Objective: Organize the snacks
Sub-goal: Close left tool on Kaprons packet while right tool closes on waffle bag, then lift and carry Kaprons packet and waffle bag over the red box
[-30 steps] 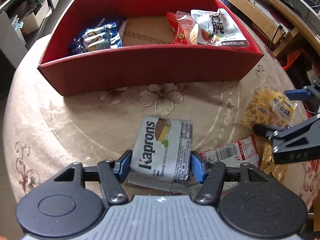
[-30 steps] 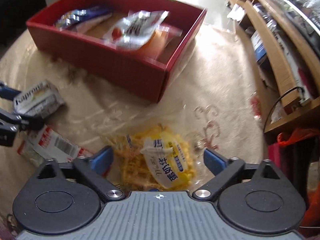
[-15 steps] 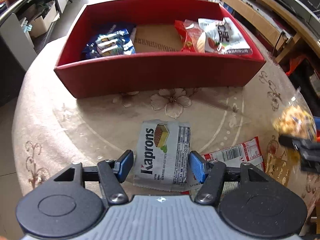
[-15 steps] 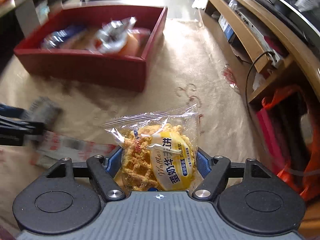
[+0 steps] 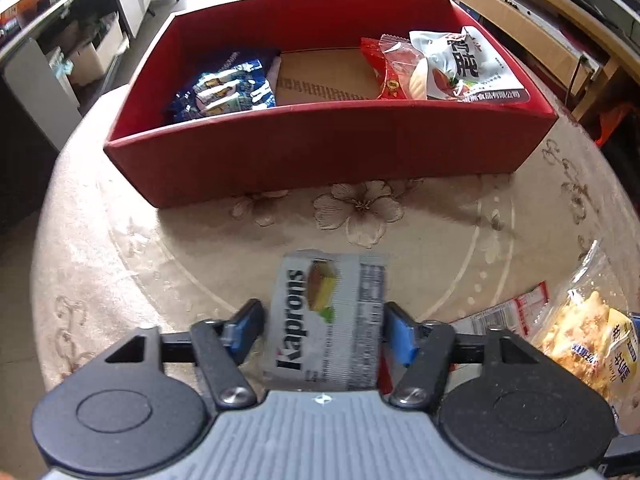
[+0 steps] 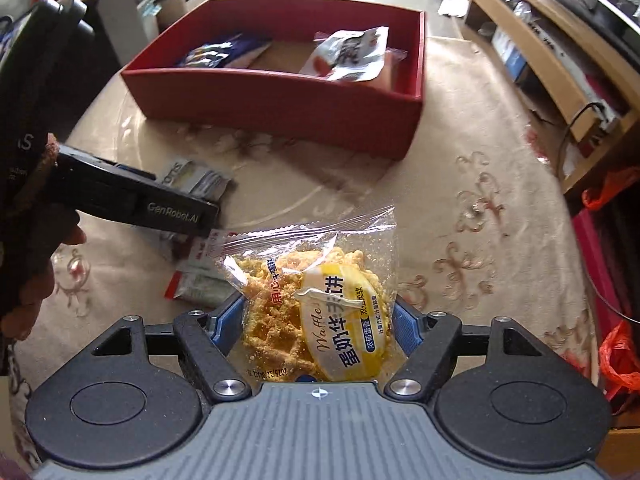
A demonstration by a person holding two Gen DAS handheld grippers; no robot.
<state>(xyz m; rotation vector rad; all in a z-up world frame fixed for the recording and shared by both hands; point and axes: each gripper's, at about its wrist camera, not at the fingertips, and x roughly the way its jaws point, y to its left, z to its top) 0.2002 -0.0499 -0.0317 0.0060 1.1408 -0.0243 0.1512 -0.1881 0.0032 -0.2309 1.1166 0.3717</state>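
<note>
Closing left gripper point(image 5: 324, 330) on light, crinkly Kaprons packet point(image 5: 326, 322); right gripper point(image 6: 320, 326) pinching brittle waffle bag point(image 6: 316, 304) mid-sides.

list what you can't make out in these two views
- Red and white packet: left wrist view, mostly hidden behind the left gripper and its Kaprons wafer pack.
- Waffle bag: left wrist view, cut off by the right edge.
- Blue packets in the red box: right wrist view, blurred, print unreadable.
</note>
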